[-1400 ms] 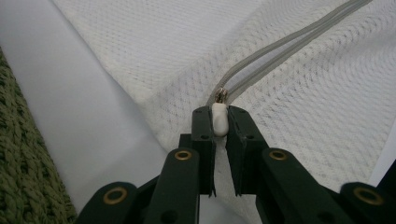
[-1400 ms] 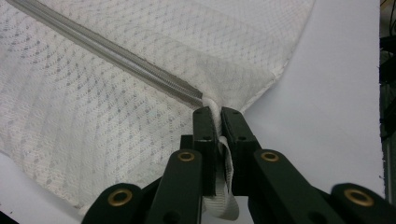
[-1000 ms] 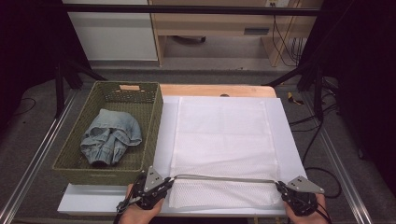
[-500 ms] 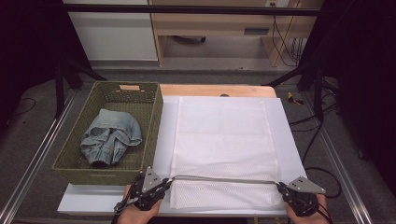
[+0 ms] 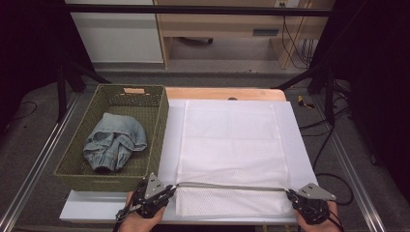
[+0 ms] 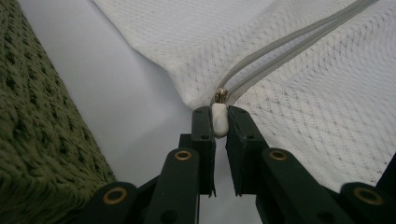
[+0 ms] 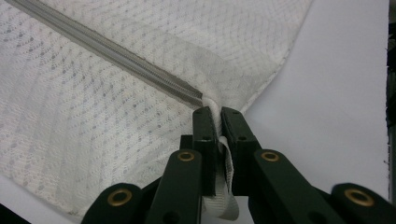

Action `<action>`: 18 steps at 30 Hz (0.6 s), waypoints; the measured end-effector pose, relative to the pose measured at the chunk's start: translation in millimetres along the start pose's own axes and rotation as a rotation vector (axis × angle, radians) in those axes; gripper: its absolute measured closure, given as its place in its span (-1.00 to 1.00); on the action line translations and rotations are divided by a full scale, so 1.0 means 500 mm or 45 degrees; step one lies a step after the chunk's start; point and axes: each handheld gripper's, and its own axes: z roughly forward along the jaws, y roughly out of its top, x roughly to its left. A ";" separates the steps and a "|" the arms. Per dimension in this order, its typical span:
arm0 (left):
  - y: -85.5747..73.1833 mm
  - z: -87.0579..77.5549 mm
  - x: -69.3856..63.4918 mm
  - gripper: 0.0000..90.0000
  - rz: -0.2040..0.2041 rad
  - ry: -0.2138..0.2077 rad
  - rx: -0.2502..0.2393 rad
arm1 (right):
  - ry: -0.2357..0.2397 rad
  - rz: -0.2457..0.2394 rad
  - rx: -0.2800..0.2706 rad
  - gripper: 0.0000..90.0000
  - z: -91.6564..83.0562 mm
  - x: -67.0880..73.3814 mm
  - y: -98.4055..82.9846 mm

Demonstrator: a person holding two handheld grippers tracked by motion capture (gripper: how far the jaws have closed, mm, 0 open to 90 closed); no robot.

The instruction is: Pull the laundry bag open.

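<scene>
Mesh laundry bag (image 5: pixel 232 145), zipper pull (image 6: pixel 219 119) clamped, no readable writing

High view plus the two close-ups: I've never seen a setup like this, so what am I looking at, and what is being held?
No robot here: a person at the near edge of the table holds a hand tool with two black jaws in each hand. The high view looks down from above the person. The other two pictures come from small cameras riding on each tool, looking along its jaws.

On the white table lies a white mesh laundry bag with a grey zipper along its near side. Beside it stands a green woven basket holding crumpled denim clothing.

The left gripper pinches the zipper's white pull tab. The right gripper is clamped on a white fabric loop at the zipper's other end, at the bag's corner.
</scene>
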 end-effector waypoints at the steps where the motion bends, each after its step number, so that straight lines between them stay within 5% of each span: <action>1: 0.000 -0.001 0.001 0.81 0.015 0.001 0.008 | 0.001 -0.002 0.002 0.89 0.000 0.000 0.000; 18: -0.004 -0.003 0.004 0.81 0.019 -0.004 0.015 | -0.009 -0.002 0.008 0.89 0.001 0.000 0.000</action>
